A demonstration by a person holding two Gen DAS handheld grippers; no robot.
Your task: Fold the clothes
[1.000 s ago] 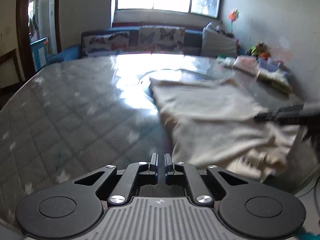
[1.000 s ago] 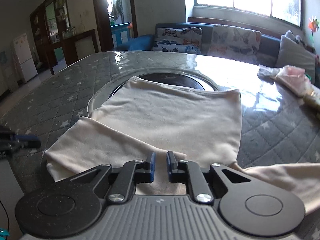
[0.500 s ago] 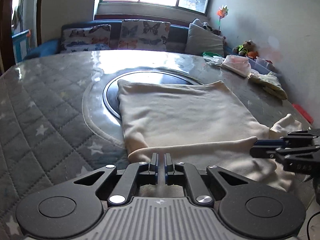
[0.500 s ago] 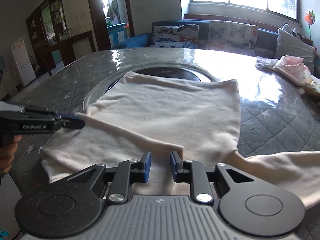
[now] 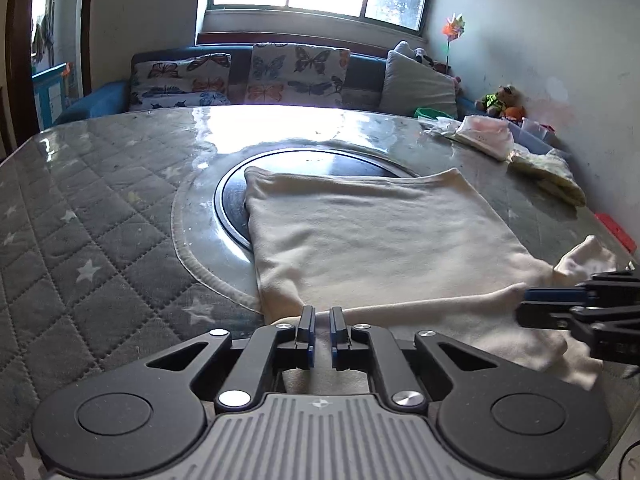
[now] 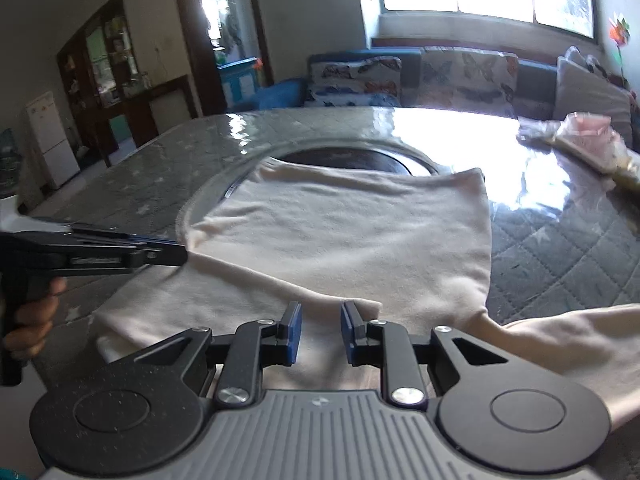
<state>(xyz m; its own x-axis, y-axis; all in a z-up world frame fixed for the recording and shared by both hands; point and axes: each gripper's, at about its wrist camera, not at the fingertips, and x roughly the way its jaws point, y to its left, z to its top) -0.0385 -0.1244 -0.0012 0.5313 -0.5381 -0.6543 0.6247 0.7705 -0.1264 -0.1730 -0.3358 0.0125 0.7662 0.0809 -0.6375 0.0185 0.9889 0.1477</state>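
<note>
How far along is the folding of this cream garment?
Done: the cream garment lies flat on the table, its near edge already folded over. In hand: the left gripper and the open right gripper sit at that fold. Left: the sleeve sticking out sideways, and further folds.

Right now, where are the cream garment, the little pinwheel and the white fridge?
cream garment (image 5: 372, 232), left wrist view, on the flat middle of its body.
pinwheel (image 5: 453, 29), left wrist view, on its coloured vanes by the wall.
white fridge (image 6: 50, 136), right wrist view, on its door front.
</note>
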